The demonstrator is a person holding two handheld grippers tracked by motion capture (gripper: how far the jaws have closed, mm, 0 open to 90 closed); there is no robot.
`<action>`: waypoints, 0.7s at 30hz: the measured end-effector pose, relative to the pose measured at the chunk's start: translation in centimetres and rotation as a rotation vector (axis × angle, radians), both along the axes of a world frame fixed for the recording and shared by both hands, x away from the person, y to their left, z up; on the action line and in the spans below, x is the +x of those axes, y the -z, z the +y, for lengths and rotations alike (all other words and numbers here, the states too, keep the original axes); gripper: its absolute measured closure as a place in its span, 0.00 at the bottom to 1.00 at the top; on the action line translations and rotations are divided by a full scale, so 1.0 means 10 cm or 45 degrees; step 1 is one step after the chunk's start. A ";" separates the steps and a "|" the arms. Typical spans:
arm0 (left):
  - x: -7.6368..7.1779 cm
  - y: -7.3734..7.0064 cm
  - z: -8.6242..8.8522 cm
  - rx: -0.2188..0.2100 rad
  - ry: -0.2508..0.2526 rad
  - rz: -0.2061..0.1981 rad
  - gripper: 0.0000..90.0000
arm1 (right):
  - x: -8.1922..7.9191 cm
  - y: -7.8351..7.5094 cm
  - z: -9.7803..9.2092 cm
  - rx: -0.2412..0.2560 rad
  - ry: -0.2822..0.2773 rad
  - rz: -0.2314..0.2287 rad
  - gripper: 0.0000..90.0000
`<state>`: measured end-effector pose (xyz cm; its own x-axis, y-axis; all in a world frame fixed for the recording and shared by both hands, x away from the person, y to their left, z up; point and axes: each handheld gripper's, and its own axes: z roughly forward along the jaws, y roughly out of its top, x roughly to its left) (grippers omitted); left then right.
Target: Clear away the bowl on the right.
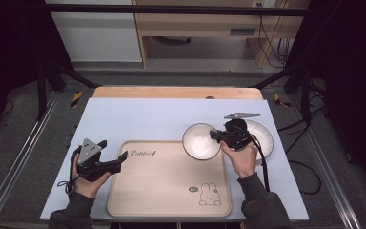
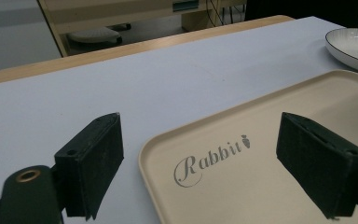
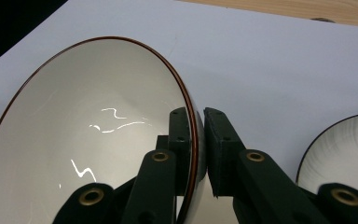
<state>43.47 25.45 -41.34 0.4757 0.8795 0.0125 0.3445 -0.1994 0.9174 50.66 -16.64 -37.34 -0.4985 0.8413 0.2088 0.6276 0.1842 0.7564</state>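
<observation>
While the white bowl [image 1: 200, 140] is clamped by its rim in the right hand-held gripper [image 1: 215, 135] over the tray's [image 1: 167, 191] far right corner, a plate [image 1: 263, 138] lies just beside, left hand-held gripper [image 1: 122, 158] held open at the tray's far left corner.

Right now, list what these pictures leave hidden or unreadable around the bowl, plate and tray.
- Bowl: right gripper view, its lower part is cut off by the bottom edge and hidden behind the right gripper.
- Plate: high view, much of it is covered by the hand and gripper.
- Tray: left gripper view, its near part runs off the bottom edge.
- Small mark beside the tray's rabbit drawing: high view, too small to read.
</observation>
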 end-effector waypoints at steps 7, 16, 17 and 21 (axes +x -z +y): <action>0.00 0.00 0.00 -0.002 0.000 0.002 0.16 | 0.03 0.03 0.10 -0.006 -0.020 0.009 0.91; 0.00 0.00 0.00 0.003 0.004 0.003 0.16 | 0.06 0.04 0.23 -0.005 -0.048 0.008 0.91; 0.00 0.00 0.00 0.002 0.004 0.002 0.16 | 0.06 0.04 0.24 -0.009 -0.057 0.000 0.91; 0.00 0.01 -0.01 0.006 0.005 0.003 0.16 | 0.08 0.07 0.32 -0.002 -0.076 0.018 0.91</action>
<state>43.49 25.39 -41.42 0.4792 0.8775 0.0155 0.3459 -0.2051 0.9156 51.47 -13.42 -38.00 -0.5450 0.8105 0.2147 0.6262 0.2232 0.7471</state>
